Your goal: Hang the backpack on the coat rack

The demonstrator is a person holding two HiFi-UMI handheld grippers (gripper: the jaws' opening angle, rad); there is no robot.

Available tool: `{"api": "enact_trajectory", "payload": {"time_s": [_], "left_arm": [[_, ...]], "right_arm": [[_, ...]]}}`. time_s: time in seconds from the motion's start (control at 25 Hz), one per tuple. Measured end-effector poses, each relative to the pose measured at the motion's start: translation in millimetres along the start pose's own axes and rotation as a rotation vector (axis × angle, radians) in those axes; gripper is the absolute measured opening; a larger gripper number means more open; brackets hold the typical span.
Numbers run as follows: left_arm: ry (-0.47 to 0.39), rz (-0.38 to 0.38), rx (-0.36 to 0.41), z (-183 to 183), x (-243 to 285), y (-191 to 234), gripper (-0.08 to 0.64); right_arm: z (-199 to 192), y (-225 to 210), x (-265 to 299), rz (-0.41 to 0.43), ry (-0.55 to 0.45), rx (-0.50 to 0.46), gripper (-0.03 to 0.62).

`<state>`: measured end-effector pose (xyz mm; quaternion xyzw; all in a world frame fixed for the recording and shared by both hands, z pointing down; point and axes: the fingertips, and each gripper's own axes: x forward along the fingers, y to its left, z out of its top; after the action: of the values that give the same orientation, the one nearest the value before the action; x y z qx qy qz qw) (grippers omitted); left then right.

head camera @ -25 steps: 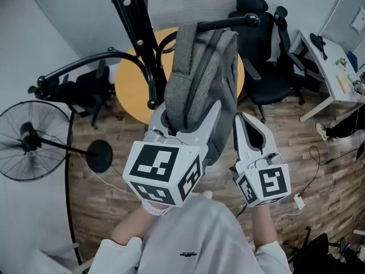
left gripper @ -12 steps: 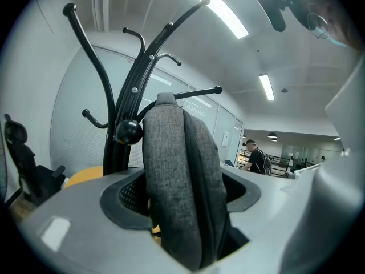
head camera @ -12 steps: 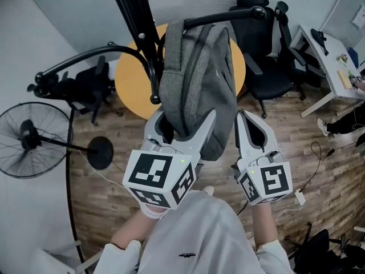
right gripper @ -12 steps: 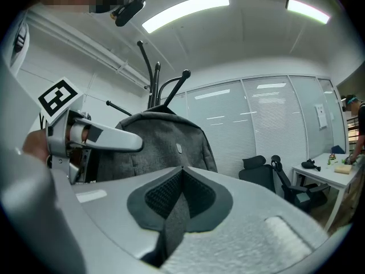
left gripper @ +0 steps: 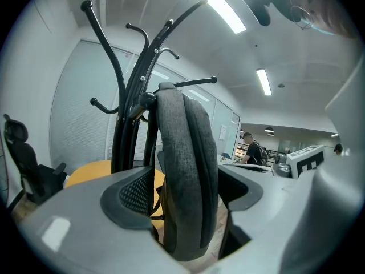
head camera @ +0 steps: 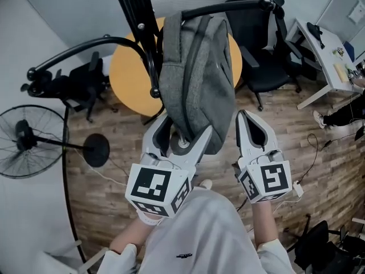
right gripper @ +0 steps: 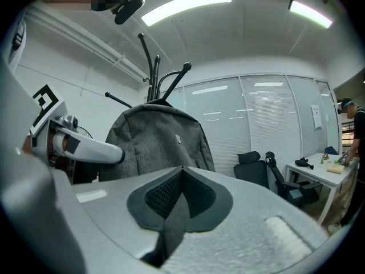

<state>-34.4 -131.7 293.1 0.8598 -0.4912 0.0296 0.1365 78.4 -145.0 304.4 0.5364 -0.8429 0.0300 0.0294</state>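
Observation:
The grey backpack [head camera: 197, 79] hangs by its top loop from a curved arm [head camera: 228, 7] of the black coat rack [head camera: 137, 27]. My left gripper [head camera: 182, 129] sits at the backpack's lower end. Its jaws have just been opening and now stand wide, with the bag's bottom [left gripper: 185, 176] between them and a gap showing on each side. My right gripper [head camera: 244, 119] is beside the bag on the right, apart from it, shut with nothing in it. In the right gripper view the backpack [right gripper: 157, 144] hangs ahead on the left.
Behind the rack stands a round yellow table [head camera: 128, 73]. A floor fan [head camera: 28, 141] is at the left, black office chairs [head camera: 268, 67] at the back right, and a white desk [head camera: 325, 56] at the far right. Cables lie on the wooden floor. A person [left gripper: 254, 150] stands far off.
The left gripper has slid down along the backpack and its jaws have spread off the fabric. The bag now hangs by itself from the rack arm. The right gripper has stayed put.

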Motion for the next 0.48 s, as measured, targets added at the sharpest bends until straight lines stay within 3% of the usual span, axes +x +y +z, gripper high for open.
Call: {"api": "enact_trajectory", "payload": {"time_s": [0.48], "left_arm": [[0.063, -0.066, 0.043, -34, -32, 8, 0.342]], "right_arm": [[-23, -13, -18, -0.067, 0.041, 0.004, 0.002]]}}
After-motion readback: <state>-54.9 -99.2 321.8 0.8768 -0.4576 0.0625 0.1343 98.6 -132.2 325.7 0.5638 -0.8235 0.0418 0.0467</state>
